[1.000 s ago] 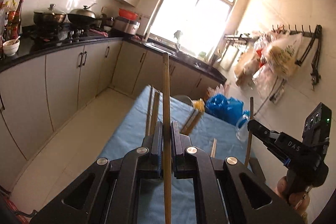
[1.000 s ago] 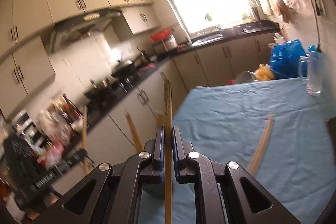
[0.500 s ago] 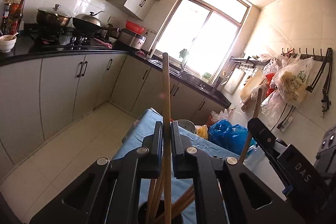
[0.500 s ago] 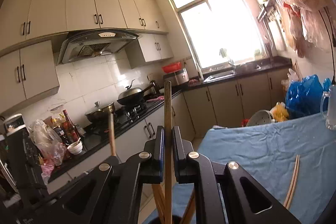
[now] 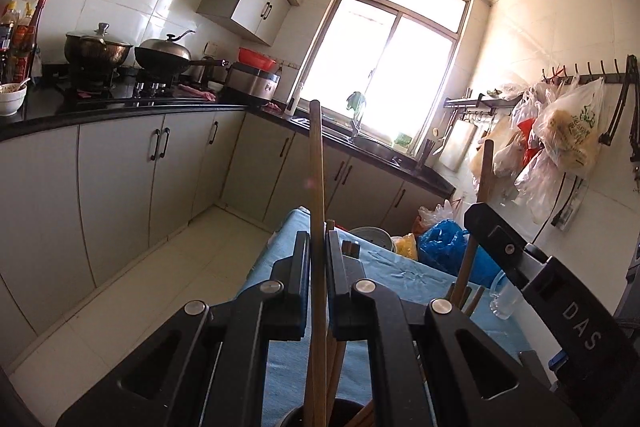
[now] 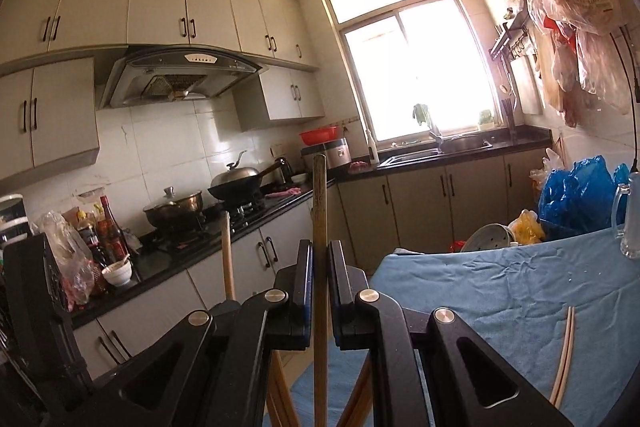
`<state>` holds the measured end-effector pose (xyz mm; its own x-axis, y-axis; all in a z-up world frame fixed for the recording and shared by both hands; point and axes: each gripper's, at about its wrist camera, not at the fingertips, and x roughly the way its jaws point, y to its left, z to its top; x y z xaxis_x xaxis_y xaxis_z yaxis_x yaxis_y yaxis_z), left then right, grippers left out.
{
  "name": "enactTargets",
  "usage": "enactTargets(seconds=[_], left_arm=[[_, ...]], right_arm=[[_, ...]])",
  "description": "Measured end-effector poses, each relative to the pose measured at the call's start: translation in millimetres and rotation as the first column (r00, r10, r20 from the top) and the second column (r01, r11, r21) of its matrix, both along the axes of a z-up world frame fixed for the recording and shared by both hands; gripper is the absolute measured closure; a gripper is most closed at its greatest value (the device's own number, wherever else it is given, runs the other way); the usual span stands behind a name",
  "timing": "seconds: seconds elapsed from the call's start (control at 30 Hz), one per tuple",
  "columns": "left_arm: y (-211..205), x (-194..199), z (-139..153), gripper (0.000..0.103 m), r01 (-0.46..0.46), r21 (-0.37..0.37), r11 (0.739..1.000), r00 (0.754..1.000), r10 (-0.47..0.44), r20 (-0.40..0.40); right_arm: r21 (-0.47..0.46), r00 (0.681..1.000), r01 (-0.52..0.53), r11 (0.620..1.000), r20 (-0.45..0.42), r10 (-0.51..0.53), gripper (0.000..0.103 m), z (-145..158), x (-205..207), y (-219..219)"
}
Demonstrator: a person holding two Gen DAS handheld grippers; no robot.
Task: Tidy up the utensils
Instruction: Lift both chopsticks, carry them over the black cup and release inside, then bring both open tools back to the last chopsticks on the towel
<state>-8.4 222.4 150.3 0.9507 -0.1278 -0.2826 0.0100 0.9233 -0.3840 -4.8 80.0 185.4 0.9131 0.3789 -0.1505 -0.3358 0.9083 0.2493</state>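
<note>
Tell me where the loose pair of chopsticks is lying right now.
In the right wrist view, the pale chopsticks lie side by side on the blue tablecloth at lower right, right of the right gripper.

Chopstick (image 5: 316, 187) lower end & dark holder (image 5: 320, 413) cut off by btm edge.

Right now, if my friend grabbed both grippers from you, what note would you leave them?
Left gripper: shut on a wooden chopstick, held upright over the dark holder.
Right gripper: shut on another chopstick, also upright.
Done: several chopsticks already stand in the holder.
Left: lower and release both held sticks into the holder, then fetch the pale pair lying on the blue cloth.
</note>
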Motion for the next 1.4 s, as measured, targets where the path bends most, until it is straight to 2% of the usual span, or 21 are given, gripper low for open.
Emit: enactTargets(seconds=[0.27, 0.5, 0.7, 0.97, 1.1, 1.17, 1.23, 1.3, 1.4], left_arm=[[-1.7, -6.5, -12.8, 0.096, -0.026, 0.004, 1.0, 1.0, 0.026, 0.001], [-2.1, -17.1, -12.2, 0.096, -0.034, 0.005, 0.999, 0.999, 0.034, 0.006], [-3.5, -24.5, -10.9, 0.095, -0.046, 0.027, 0.999, 0.999, 0.046, -0.003], [-10.6, -26.8, -18.1, 0.095, -0.007, 0.036, 0.999, 0.999, 0.009, -0.05], [-17.6, -38.4, -11.3, 0.095, -0.003, 0.048, 0.999, 0.999, 0.006, -0.053], [-21.8, -46.3, -5.3, 0.085, 0.002, 0.073, 0.997, 0.998, 0.002, -0.061], [-25.5, -57.3, -1.6, 0.053, -0.019, 0.099, 0.995, 0.998, 0.024, -0.055], [-28.3, -70.8, 1.5, 0.049, -0.049, 0.118, 0.992, 0.998, 0.054, -0.038], [-35.8, -89.0, 4.7, 0.048, -0.045, 0.15, 0.988, 0.998, 0.051, -0.034]], right_arm=[[-0.011, 1.0, 0.007, 1.0, 0.009, -0.007, 0.094, -4.4, -7.3, -0.6], [0.009, 1.0, 0.022, 1.0, -0.015, -0.022, 0.093, -9.9, -9.2, -7.8], [0.015, 1.0, 0.025, 1.0, -0.006, -0.025, 0.073, -4.5, -15.8, -11.6], [0.019, 0.999, 0.033, 0.999, -0.02, -0.033, 0.072, -2.7, -24.6, -21.8], [0.031, 0.999, 0.039, 0.999, -0.025, -0.038, 0.072, 1.3, -34.1, -33.4], [0.035, 0.999, 0.044, 0.998, -0.021, -0.044, 0.066, 4.2, -41.3, -40.3], [0.034, 0.998, 0.065, 0.997, -0.009, -0.064, 0.056, 7.4, -51.6, -50.7], [0.029, 0.995, 0.096, 0.995, 0.002, -0.096, 0.05, 9.5, -63.3, -64.1], [0.015, 0.989, 0.145, 0.989, -0.002, -0.145, 0.044, 8.1, -78.4, -89.6]])
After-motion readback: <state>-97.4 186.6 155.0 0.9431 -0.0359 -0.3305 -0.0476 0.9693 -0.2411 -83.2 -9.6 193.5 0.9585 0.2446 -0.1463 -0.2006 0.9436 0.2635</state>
